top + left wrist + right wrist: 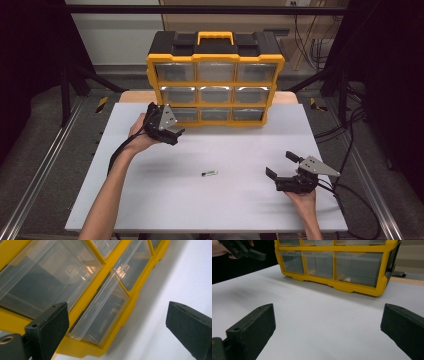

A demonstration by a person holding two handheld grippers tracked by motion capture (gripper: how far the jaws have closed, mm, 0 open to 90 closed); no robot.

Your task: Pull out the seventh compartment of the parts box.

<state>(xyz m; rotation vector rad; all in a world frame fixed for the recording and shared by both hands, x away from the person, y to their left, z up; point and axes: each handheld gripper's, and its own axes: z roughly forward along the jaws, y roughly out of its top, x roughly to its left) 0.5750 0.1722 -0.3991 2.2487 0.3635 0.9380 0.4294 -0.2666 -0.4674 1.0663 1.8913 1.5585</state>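
A yellow and black organizer [216, 80] with clear drawers stands at the back of the white table [150, 200]. My left gripper [169, 128] is held open just in front of its bottom-left drawer [184, 115]. In the left gripper view that drawer [100, 312] lies ahead between the wide-apart jaws of my left gripper [120, 322], untouched. My right gripper [280, 165] rests open near the table's front right, empty. A small thin item [209, 173] lies on the table between the two hands. The right gripper view has my right gripper [328, 332] facing the organizer [332, 265] across bare table.
The organizer has a yellow carry handle [215, 36] on top. Black frame posts and cables [350, 150] stand around the table, with metal rails along both sides. The left hand and its gripper [244, 250] appear far off in the right gripper view.
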